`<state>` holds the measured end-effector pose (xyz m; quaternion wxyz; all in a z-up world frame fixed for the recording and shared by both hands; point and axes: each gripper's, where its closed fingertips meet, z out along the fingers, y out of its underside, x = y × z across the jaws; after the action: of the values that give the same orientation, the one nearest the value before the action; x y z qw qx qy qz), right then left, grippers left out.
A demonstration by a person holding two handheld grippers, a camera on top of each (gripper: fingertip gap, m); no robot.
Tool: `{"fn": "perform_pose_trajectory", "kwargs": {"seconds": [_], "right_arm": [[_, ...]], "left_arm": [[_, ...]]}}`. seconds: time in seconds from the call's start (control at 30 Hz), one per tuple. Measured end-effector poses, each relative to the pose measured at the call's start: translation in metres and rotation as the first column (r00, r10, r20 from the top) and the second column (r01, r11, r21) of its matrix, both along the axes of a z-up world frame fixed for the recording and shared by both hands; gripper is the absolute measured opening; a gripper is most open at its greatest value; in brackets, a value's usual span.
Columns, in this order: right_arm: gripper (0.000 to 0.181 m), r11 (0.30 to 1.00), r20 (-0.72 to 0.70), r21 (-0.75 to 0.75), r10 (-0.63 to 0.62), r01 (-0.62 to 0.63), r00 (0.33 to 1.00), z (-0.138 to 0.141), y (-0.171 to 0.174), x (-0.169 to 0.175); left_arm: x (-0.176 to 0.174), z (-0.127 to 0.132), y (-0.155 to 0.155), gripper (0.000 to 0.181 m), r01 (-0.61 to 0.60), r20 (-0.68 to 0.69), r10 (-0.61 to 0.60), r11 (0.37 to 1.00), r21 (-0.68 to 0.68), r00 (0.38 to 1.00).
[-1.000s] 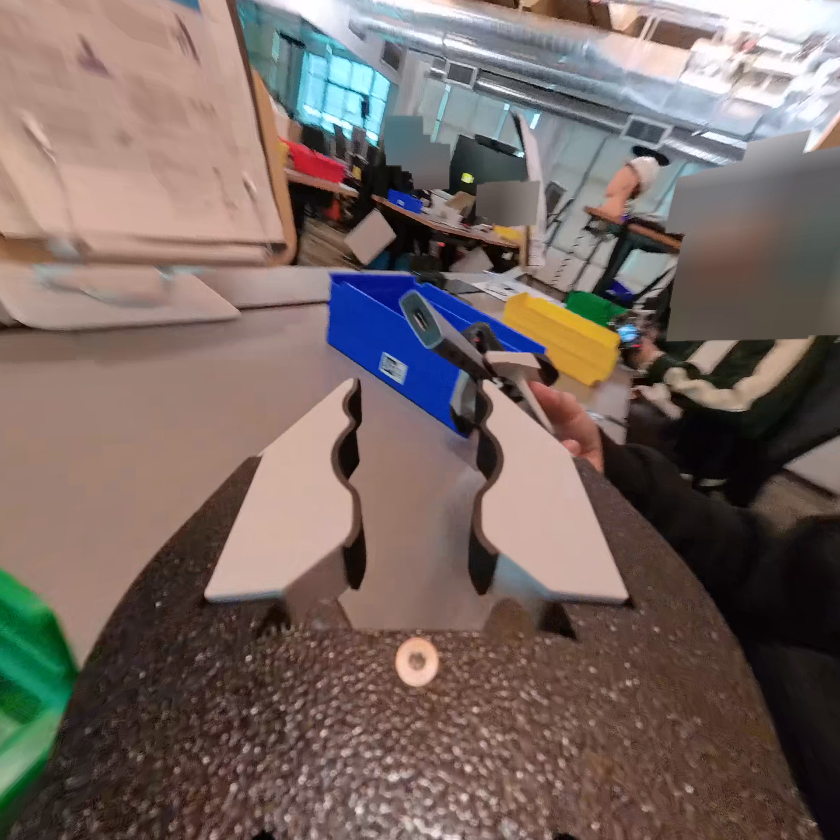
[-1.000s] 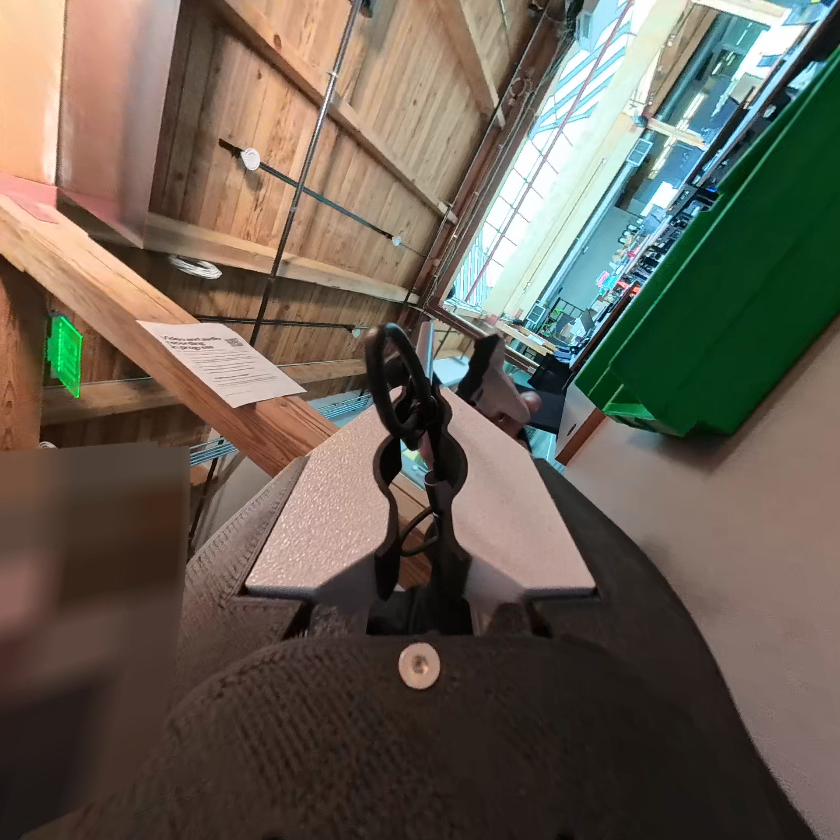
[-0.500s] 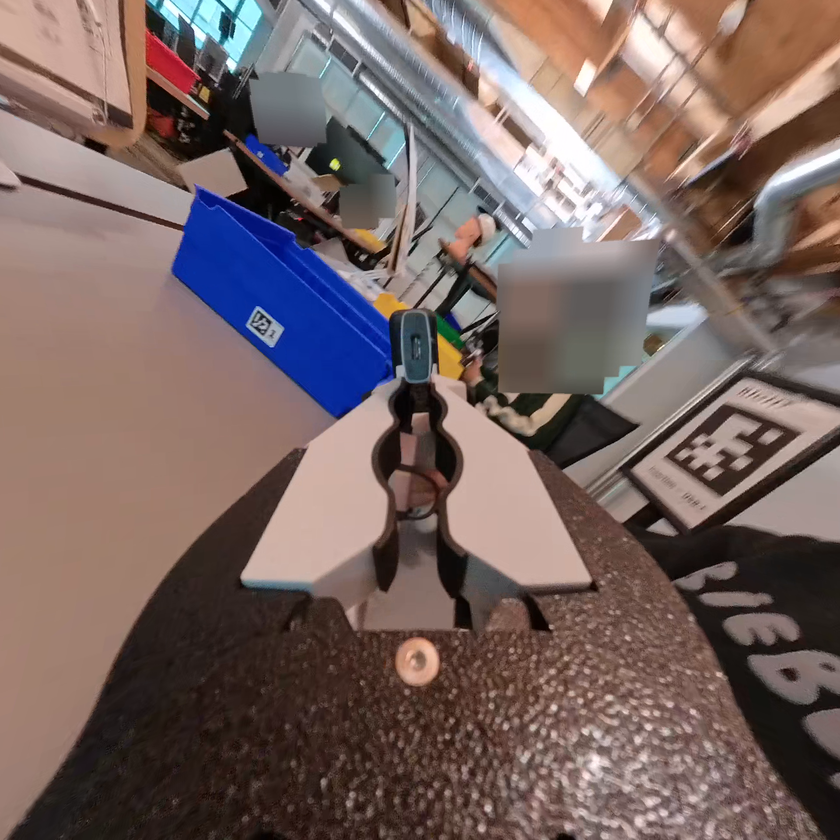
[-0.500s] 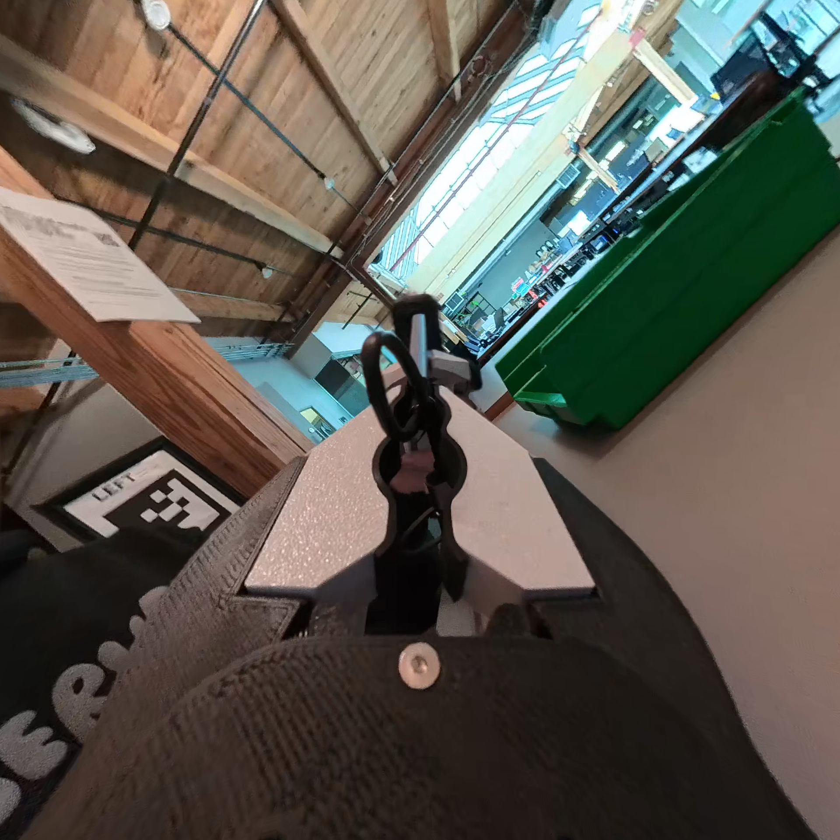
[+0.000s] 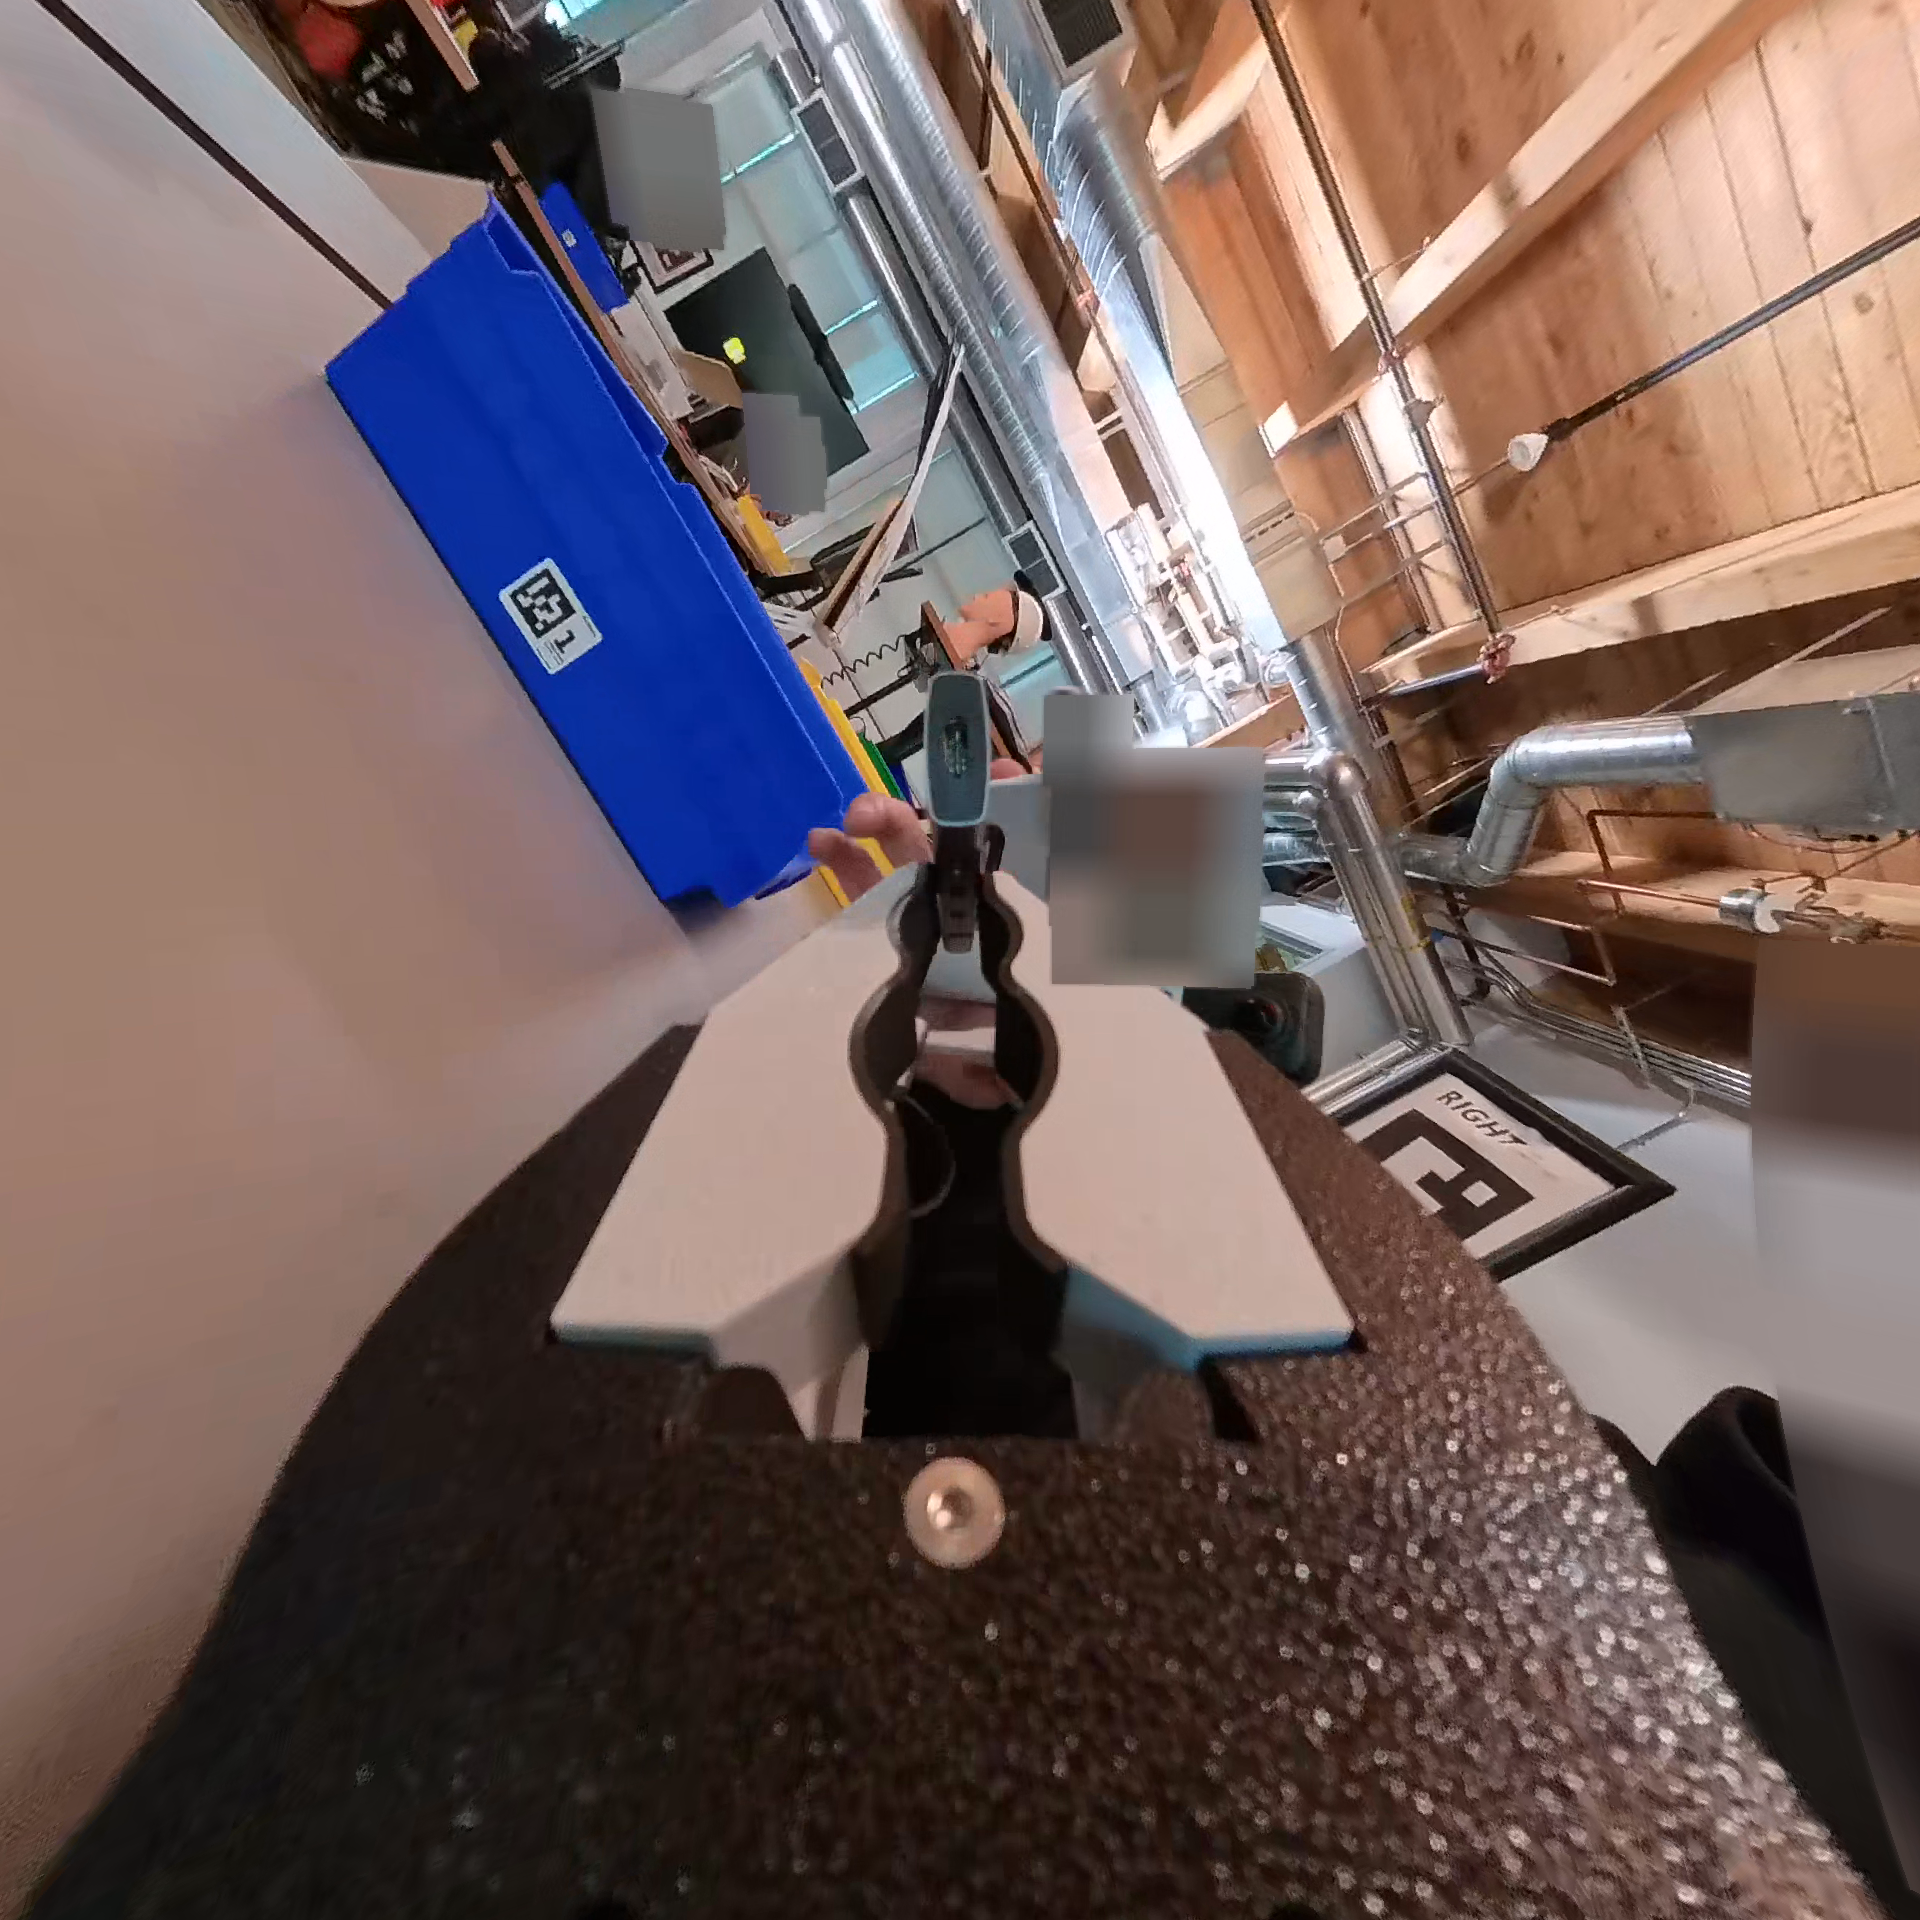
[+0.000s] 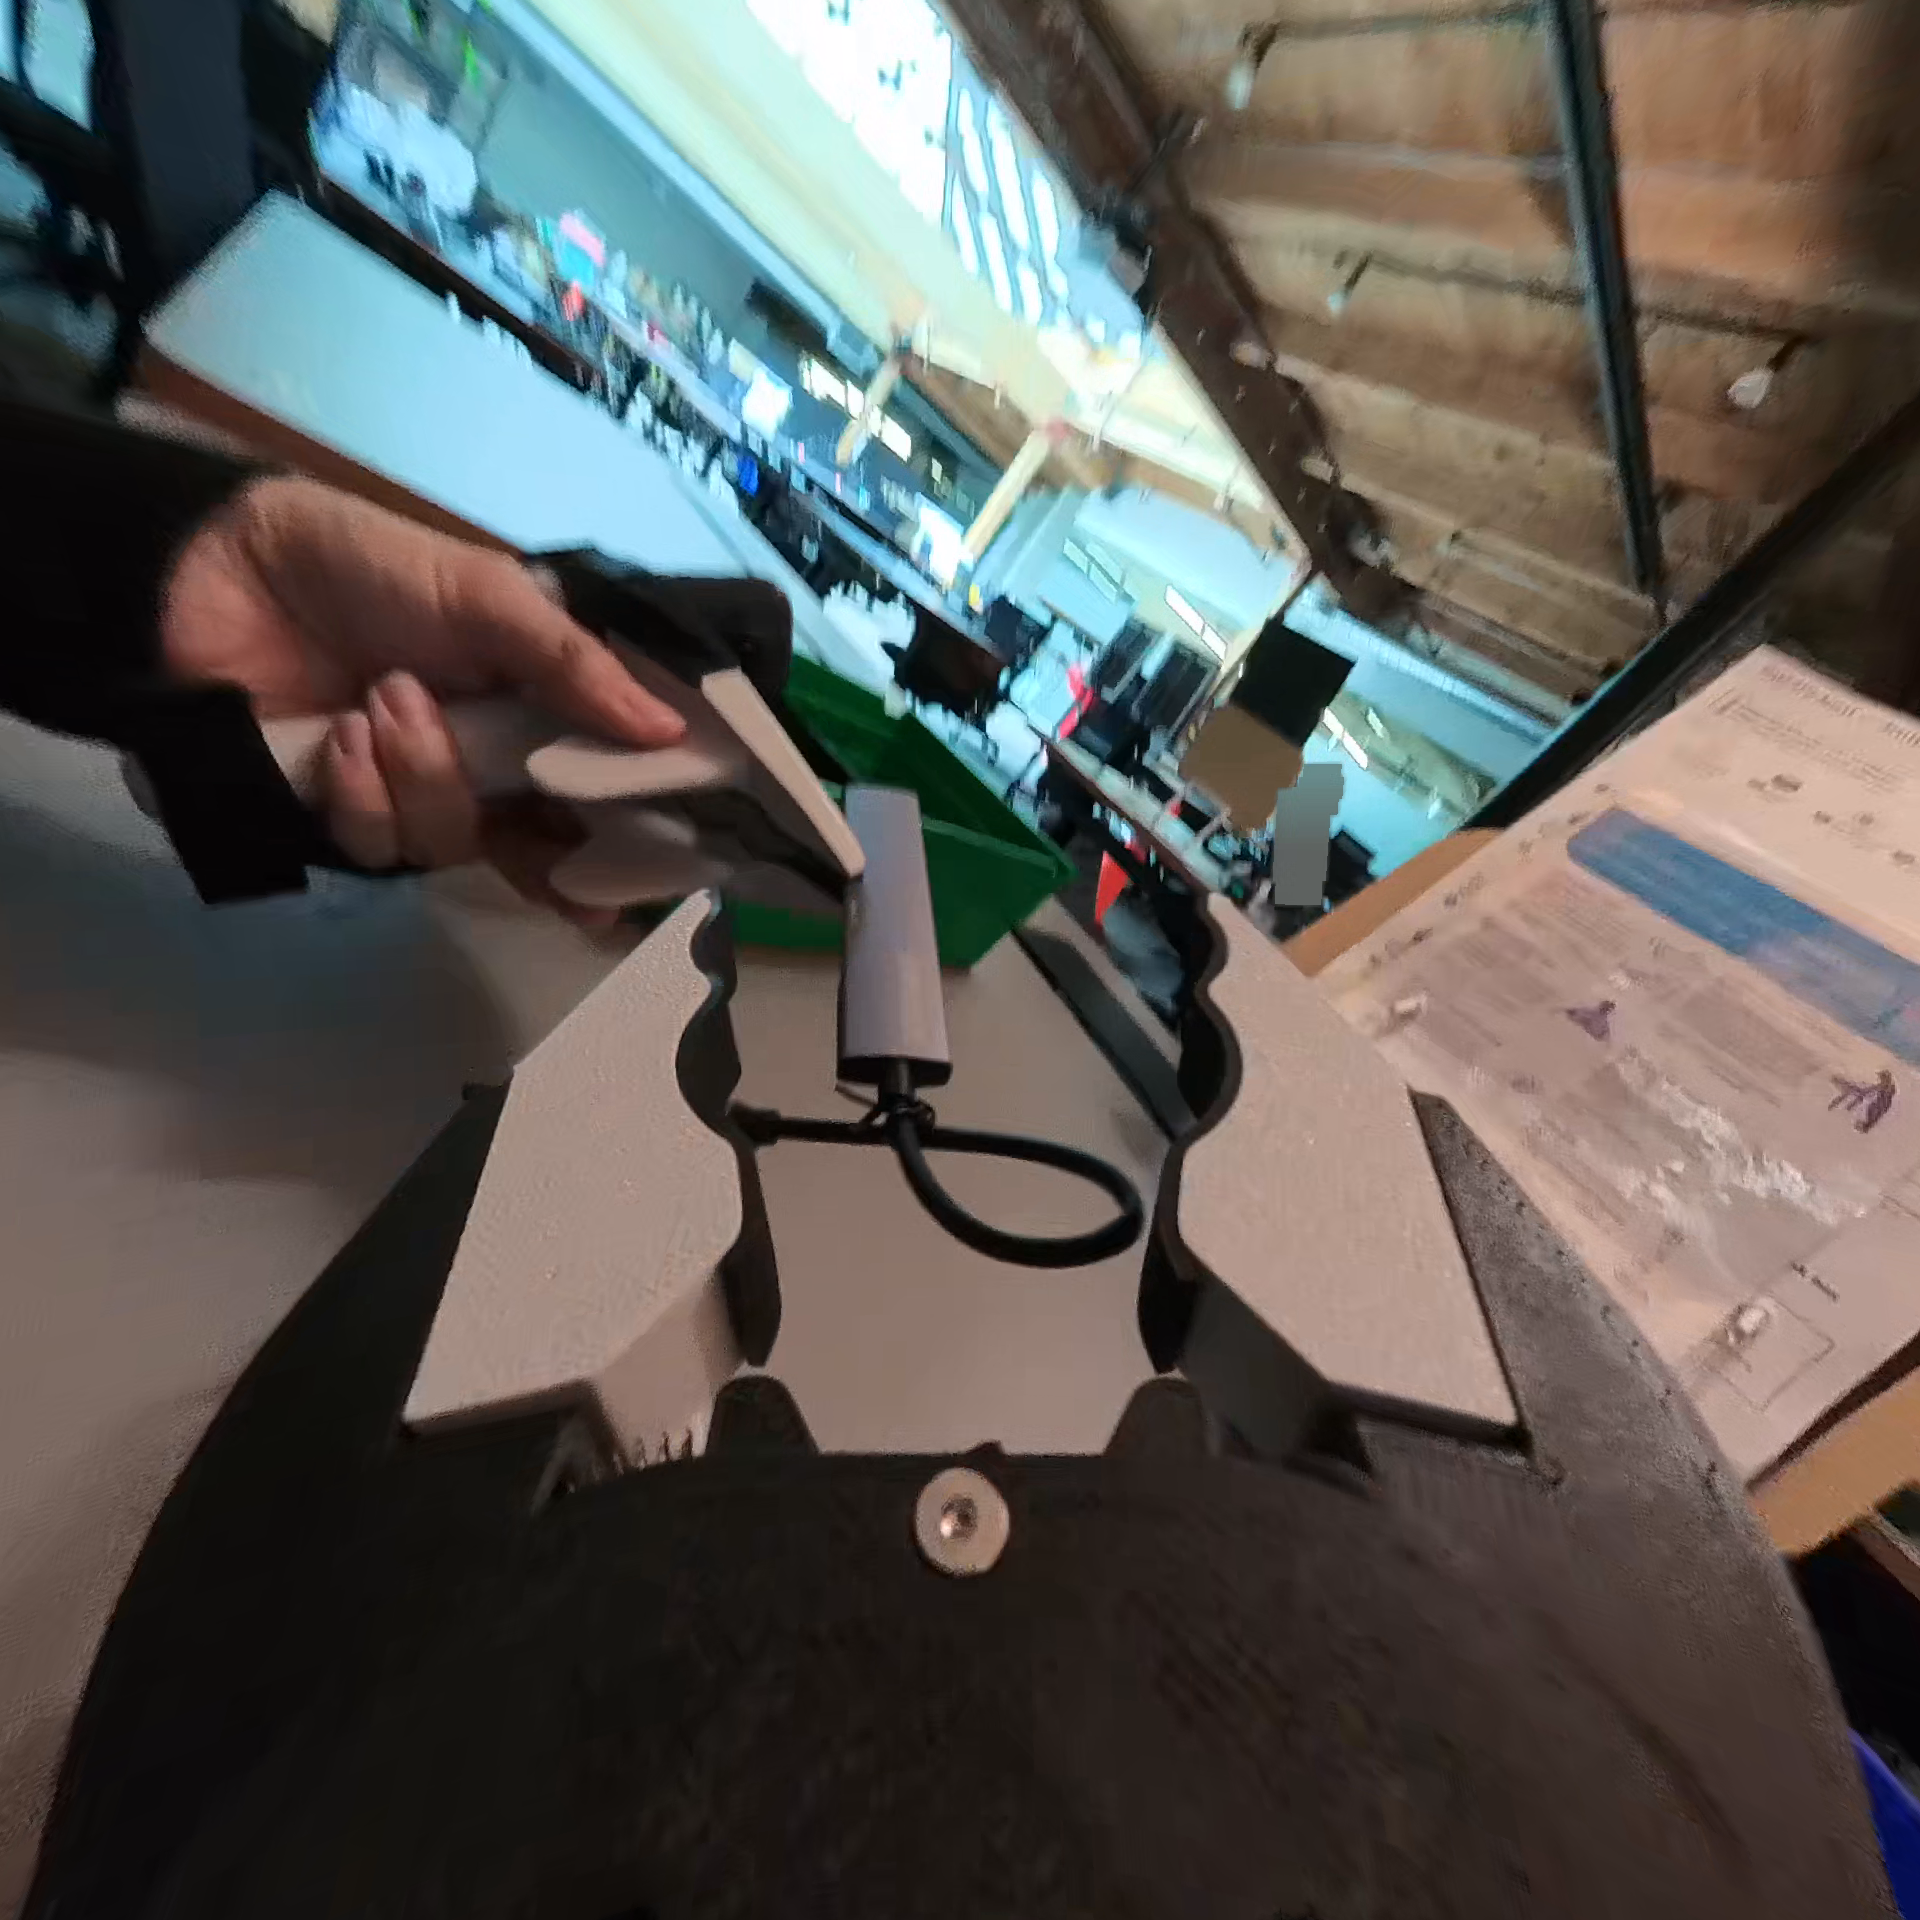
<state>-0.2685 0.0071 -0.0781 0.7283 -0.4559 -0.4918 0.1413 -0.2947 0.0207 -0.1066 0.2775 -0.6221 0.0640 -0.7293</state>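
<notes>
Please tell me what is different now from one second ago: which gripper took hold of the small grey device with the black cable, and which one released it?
The right gripper, shut on the cable loop before, has opened and let go. The left gripper, open before, has closed on the grey device and holds it, the cable hanging free. The blue bin and green bin did not move.

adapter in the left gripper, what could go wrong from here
1. The left gripper pinches the adapter only at its fingertips, with much of it sticking out, so it may swivel or slip.
2. Its black cable loop sits loose between the open right gripper fingers and could snag on one if that gripper shifts or closes.
</notes>
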Motion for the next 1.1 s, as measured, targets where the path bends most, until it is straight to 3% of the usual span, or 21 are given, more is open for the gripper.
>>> {"fn": "perform_pose_trajectory", "kwargs": {"seconds": [0.1,0.2,0.5,0.6,1.0,1.1], "right_arm": [[0.073,0.999,0.112,-0.006,-0.051,0.052,0.992,-0.026,0.011,-0.002],[0.052,0.999,0.098,0.03,-0.048,0.045,0.994,-0.028,0.01,-0.004],[0.043,1.0,-0.007,-0.006,-0.007,0.007,1.0,-0.035,0.012,-0.003],[0.027,0.999,0.029,-0.029,0.02,-0.02,0.999,-0.044,0.009,-0.008],[0.024,0.985,-0.068,-0.171,0.002,-0.014,0.998,-0.048,0.014,-0.004],[0.024,0.967,-0.13,-0.255,-0.004,-0.03,0.992,-0.045,0.019,-0.002]], "left_arm": [[0.004,-0.002,-0.002,0.006,0.012,-0.004,-0.012,1.0,0.0,1.0],[0.005,-0.003,-0.002,0.005,0.025,0.024,-0.025,0.999,-0.025,0.999],[0.006,-0.006,0.001,0.004,0.02,0.043,-0.017,0.998,-0.068,0.999],[0.006,-0.006,0.002,0.006,0.017,0.054,-0.013,0.997,-0.08,0.998],[0.009,-0.011,0.009,0.005,-0.045,0.029,0.047,0.995,-0.086,0.998],[-0.001,-0.002,0.019,0.005,-0.172,0.003,0.172,0.985,-0.02,0.985]]}}
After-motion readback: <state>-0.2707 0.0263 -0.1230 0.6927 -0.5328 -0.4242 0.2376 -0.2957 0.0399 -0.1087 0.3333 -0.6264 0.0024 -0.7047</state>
